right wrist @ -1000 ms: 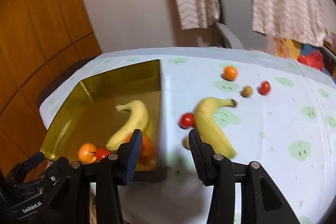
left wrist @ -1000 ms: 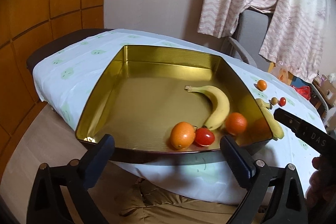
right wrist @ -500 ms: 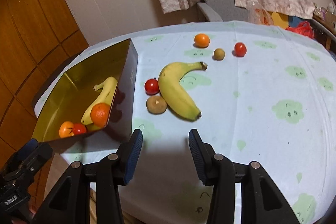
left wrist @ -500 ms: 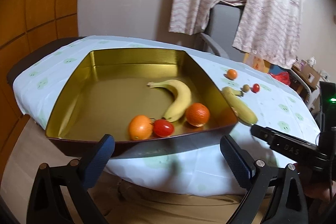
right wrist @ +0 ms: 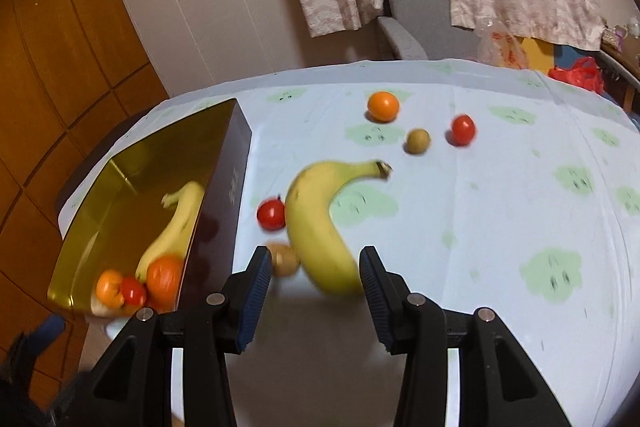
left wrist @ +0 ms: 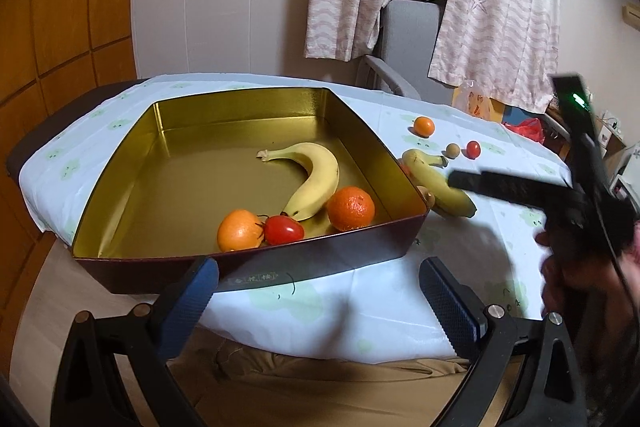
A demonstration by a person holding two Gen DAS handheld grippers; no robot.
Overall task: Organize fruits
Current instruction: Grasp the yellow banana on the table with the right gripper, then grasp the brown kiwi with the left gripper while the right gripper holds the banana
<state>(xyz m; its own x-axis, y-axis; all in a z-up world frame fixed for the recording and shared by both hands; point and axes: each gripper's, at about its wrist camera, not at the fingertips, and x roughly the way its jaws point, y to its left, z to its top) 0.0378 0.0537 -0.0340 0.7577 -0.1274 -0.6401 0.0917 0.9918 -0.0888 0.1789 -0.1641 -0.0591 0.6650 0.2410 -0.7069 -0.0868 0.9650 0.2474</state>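
With its jaws spread wide and holding nothing, the right gripper (right wrist: 312, 279) hung just short of the loose banana (right wrist: 320, 223) on the patterned tablecloth (right wrist: 500, 187), the fruit's near end lying between the blue finger pads (right wrist: 252, 301). A cherry tomato (right wrist: 271, 213) touched the banana's left flank and a small brown fruit (right wrist: 285, 259) sat close beside it, right at the left pad; judged from this, a closing grasp could catch or knock the brown fruit and send the tomato rolling. The left gripper (left wrist: 316, 303), equally wide open and empty, hovered before the gold-lined tin (left wrist: 120, 163), which already held a banana (left wrist: 316, 179), two oranges (left wrist: 351, 207) and a tomato (left wrist: 282, 229). Farther back on the cloth lay another orange (right wrist: 383, 106), a round brown fruit (right wrist: 418, 141) and a second tomato (right wrist: 463, 129), well apart from the tin.
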